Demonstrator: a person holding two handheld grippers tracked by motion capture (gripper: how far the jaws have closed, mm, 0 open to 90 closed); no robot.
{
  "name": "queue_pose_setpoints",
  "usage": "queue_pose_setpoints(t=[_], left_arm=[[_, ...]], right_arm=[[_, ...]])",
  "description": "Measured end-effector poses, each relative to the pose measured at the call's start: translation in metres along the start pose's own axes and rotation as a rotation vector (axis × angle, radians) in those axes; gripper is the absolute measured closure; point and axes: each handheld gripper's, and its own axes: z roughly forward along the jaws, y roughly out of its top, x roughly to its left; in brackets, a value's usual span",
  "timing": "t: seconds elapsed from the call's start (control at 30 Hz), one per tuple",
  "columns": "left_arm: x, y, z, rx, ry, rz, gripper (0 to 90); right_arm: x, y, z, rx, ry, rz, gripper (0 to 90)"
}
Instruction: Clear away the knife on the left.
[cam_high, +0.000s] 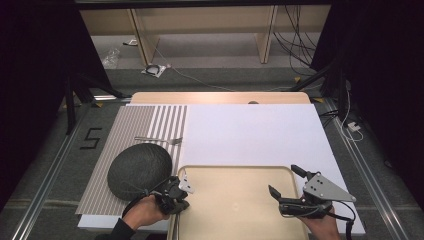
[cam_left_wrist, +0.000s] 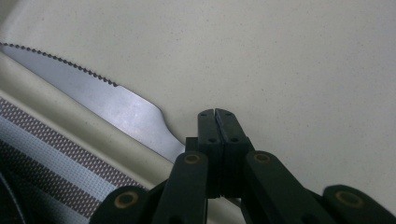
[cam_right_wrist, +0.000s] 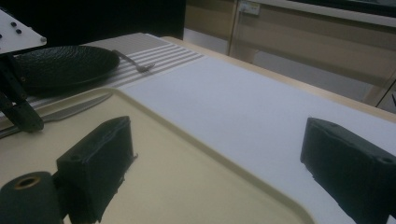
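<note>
A: Where was the knife (cam_left_wrist: 93, 95)?
B: In the tray (cam_high: 240, 200), along its left wall. Serrated blade lay flat on the tray floor, pointing away from the person. Handle end was hidden behind the L gripper (cam_high: 176, 197).
A: L gripper's state?
B: Jaws pressed together, nothing btwn them. Tips sat on the tray floor just beside the blade's base. Couldn't tell if they touched the blade.
A: And the R gripper (cam_high: 285, 182)?
B: Jaws stood wide, nothing btwn them. It hovered over the tray's right part, well apart from the knife, pointing toward the table's far-left.
A: Other stuff?
B: Dark plate (cam_high: 140, 170) on a striped mat (cam_high: 130, 125), left of the tray, close by the L hand (cam_high: 145, 212). Fork (cam_high: 159, 140) lay on the mat just past the plate. White sheet (cam_high: 250, 132) covered the rest of the table.
</note>
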Motion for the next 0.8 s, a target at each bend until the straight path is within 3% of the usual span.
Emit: queue_pose_setpoints(t=[0.43, 0.8], left_arm=[[0.0034, -0.0024, -0.0012, 0.001, -0.012, -0.015, 86.9], [0.0061, -0.0009, -0.0066, -0.033, -0.042, -0.049, 60.3]], right_arm=[[0.0, -0.0002, 0.0006, -0.006, 0.002, 0.001, 10.3], [-0.0003, -0.0003, 0.0002, -0.005, 0.003, -0.001, 10.3]])
